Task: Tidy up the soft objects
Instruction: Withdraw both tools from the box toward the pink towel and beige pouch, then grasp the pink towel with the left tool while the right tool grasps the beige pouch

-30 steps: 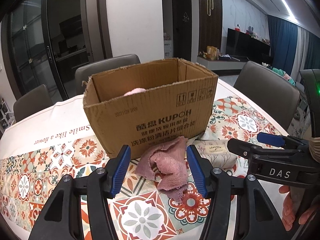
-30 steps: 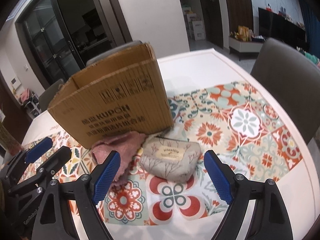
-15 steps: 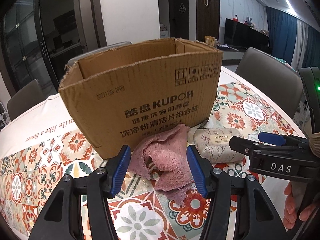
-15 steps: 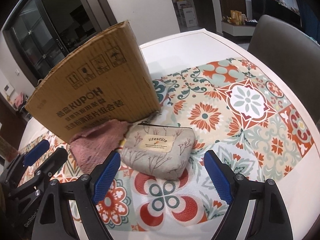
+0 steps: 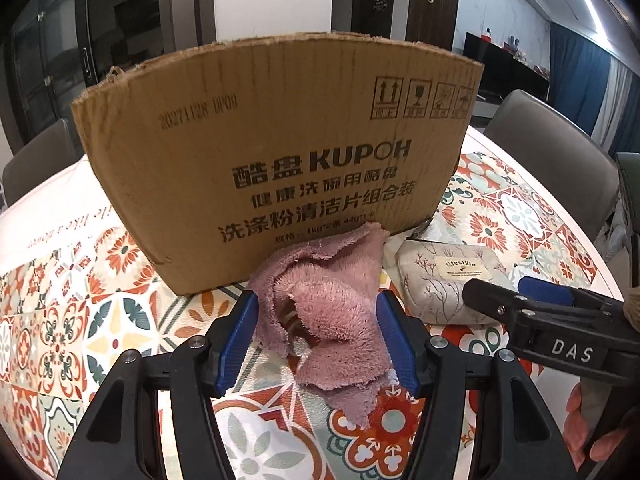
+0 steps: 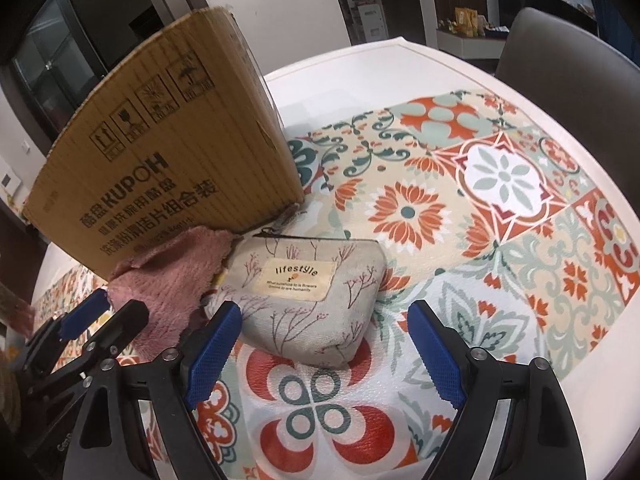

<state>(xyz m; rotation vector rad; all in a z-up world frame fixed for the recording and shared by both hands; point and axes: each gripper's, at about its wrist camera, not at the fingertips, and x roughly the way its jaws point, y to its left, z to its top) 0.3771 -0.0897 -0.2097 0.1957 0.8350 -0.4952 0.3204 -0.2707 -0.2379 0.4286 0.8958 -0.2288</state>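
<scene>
Left tool (image 5: 316, 338) spread around pink towel (image 5: 332, 320), right tool (image 6: 324, 354) spread near "lifestyle" pouch (image 6: 308, 300), "KUPOH" box (image 5: 280, 160)

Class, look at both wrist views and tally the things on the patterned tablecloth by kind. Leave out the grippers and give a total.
Pink fluffy cloth: 1
Zipped fabric pouch: 1
Cardboard box: 1
Total: 3
</scene>
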